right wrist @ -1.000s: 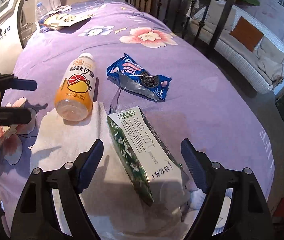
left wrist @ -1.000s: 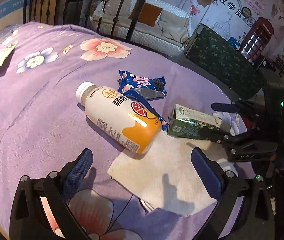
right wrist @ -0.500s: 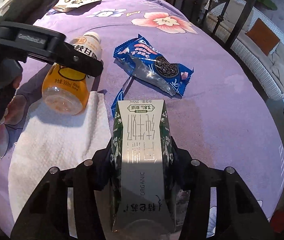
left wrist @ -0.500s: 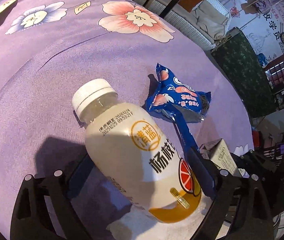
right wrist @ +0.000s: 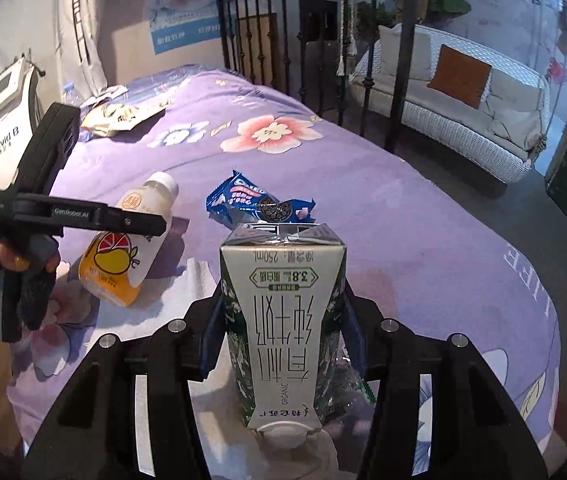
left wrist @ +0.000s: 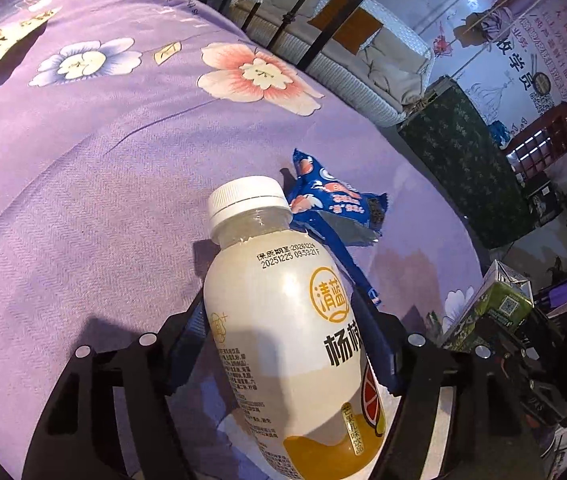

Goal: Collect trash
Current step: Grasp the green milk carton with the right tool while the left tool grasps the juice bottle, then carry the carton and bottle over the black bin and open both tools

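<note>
Right wrist view: right gripper (right wrist: 281, 320) clamps milk carton (right wrist: 281, 320); left gripper (left wrist: 283, 332) apparently tilts up gripped bottle (left wrist: 283, 332).

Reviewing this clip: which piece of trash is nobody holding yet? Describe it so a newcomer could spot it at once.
On the purple floral bedspread, look just beyond the drink bottle and the milk carton, each clamped in a gripper's jaws. The blue biscuit wrapper lies flat there, torn open and crinkled, the only blue item, with a dark round biscuit printed on it.

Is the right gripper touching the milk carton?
Touching. In the right wrist view, the right gripper has both blue finger pads pressed against the sides of the milk carton, with no gap.
</note>
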`<state>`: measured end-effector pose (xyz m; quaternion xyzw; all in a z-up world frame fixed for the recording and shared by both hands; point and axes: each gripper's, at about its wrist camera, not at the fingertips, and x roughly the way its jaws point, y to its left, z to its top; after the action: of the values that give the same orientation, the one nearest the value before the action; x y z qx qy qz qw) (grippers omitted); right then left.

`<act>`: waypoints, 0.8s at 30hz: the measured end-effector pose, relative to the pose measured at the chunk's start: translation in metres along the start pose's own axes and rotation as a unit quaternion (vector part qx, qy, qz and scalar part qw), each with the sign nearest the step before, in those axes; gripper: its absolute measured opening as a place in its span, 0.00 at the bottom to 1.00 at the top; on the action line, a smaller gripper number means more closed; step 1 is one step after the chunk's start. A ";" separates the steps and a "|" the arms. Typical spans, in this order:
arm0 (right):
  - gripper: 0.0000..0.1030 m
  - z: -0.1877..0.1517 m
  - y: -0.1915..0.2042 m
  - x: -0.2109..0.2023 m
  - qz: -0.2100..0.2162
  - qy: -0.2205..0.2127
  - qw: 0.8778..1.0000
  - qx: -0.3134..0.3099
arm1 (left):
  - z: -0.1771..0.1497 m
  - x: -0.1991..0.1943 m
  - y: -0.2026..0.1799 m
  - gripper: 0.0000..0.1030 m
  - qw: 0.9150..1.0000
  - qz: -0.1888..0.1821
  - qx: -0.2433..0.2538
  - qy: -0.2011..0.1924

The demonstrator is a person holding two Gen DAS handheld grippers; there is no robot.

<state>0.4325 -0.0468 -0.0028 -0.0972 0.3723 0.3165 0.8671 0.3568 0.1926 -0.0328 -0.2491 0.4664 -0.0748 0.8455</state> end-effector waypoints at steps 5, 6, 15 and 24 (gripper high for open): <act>0.49 -0.012 -0.001 -0.040 0.001 -0.044 0.998 0.035 | -0.024 -0.044 -0.028 0.66 0.998 -0.028 0.039 -0.045; 0.49 -0.015 -0.001 -0.049 0.001 -0.054 0.998 0.039 | -0.030 -0.053 -0.034 0.66 0.997 -0.036 0.046 -0.055; 0.49 -0.057 0.013 -0.120 -0.020 -0.110 0.992 0.063 | -0.079 -0.101 -0.085 0.66 0.985 -0.068 0.109 -0.115; 0.49 -0.127 0.011 -0.211 -0.054 -0.146 0.981 0.112 | -0.136 -0.112 -0.144 0.66 0.967 -0.109 0.184 -0.135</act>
<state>0.2411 -0.1896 0.0579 0.0280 0.2692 0.2359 0.9333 0.1976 0.0609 0.0618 -0.1464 0.2956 -0.2170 0.9188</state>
